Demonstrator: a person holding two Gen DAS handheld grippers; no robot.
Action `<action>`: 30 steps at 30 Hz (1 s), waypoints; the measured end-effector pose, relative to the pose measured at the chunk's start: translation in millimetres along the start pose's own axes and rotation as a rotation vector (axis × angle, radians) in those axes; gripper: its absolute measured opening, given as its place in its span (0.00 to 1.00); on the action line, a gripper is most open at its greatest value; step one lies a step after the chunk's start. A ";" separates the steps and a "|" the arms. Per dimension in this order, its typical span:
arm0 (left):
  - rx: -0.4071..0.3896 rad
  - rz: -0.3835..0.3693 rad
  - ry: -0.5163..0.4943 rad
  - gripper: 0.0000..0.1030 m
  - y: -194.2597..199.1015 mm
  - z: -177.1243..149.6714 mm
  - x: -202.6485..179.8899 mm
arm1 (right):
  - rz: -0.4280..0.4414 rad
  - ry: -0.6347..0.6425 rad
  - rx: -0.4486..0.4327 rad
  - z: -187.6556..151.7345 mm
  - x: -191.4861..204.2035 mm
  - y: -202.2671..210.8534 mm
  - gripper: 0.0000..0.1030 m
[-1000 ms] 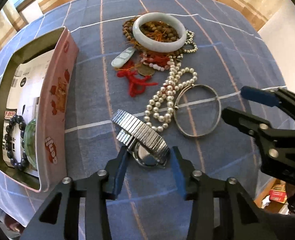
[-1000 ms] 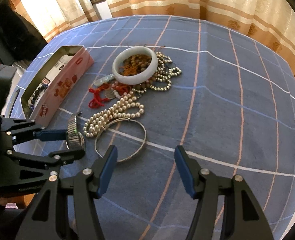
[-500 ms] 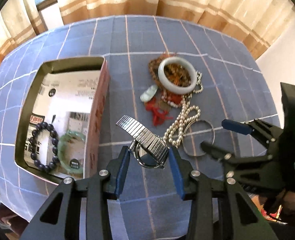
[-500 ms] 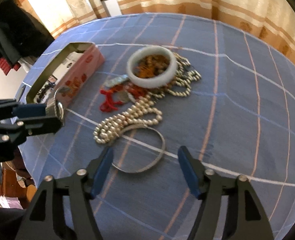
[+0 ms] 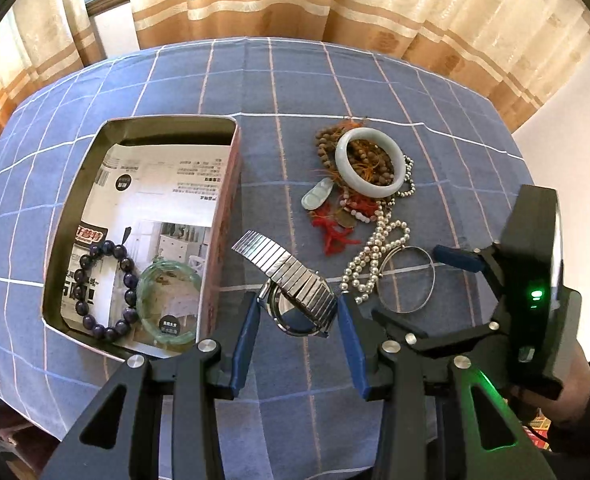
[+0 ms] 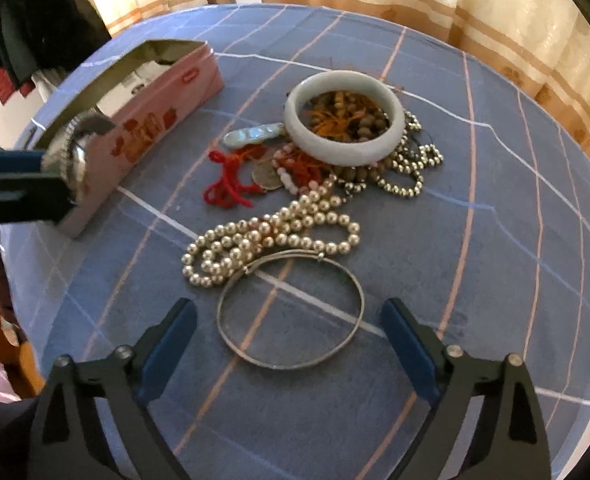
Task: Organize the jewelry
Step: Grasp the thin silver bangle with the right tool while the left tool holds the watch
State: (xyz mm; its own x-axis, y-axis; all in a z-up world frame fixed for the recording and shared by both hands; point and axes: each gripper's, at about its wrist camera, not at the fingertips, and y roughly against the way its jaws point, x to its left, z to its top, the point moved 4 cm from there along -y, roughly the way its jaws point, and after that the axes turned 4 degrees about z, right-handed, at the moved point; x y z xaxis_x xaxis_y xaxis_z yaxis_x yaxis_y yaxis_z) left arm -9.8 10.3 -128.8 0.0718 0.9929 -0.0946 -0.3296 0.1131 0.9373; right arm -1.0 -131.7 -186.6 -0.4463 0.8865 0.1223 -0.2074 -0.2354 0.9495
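Note:
My left gripper (image 5: 297,308) is shut on a silver watch (image 5: 295,292) with a metal stretch band, held in the air beside the pink tin box (image 5: 225,216). The right wrist view shows the watch (image 6: 71,152) at the far left. Inside the tin lie a dark bead bracelet (image 5: 103,288) and a green bangle (image 5: 169,300). My right gripper (image 6: 289,312) points down over a thin silver bangle (image 6: 362,304) on the blue cloth. Its jaws are opening, and the bangle lies between them untouched.
The jewelry pile holds a pale jade bangle (image 6: 343,148) over brown beads, a pearl necklace (image 6: 271,236), a red cord (image 6: 227,184), a jade pendant (image 6: 255,134) and a metal bead bracelet (image 6: 407,184). Curtains hang behind the round table. A hand (image 5: 575,392) holds the right gripper.
My left gripper has lifted the watch off the cloth and higher, so the tin's inside now shows. The right gripper has moved over the silver bangle and its jaws have spread wider.

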 end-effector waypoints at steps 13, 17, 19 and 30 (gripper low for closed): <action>-0.050 0.000 0.007 0.39 22.6 15.2 14.8 | 0.003 0.011 -0.047 7.1 4.1 29.6 0.75; -0.066 0.005 0.014 0.40 28.6 22.4 23.1 | 0.003 0.013 -0.082 15.1 7.3 49.2 0.75; -0.069 0.008 0.021 0.40 30.2 25.0 28.5 | 0.005 0.016 -0.099 22.9 9.7 55.0 0.75; -0.091 0.041 0.055 0.40 41.0 33.2 60.0 | 0.062 0.069 -0.180 83.0 50.1 60.8 0.75</action>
State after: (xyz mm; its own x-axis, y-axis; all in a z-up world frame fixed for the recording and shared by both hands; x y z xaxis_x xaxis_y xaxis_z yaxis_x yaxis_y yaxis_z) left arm 12.2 73.2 -84.9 0.0052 0.9970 -0.0771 -0.4153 0.0723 0.9068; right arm 36.3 -68.5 -98.7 -0.5209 0.8398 0.1531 -0.3273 -0.3622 0.8728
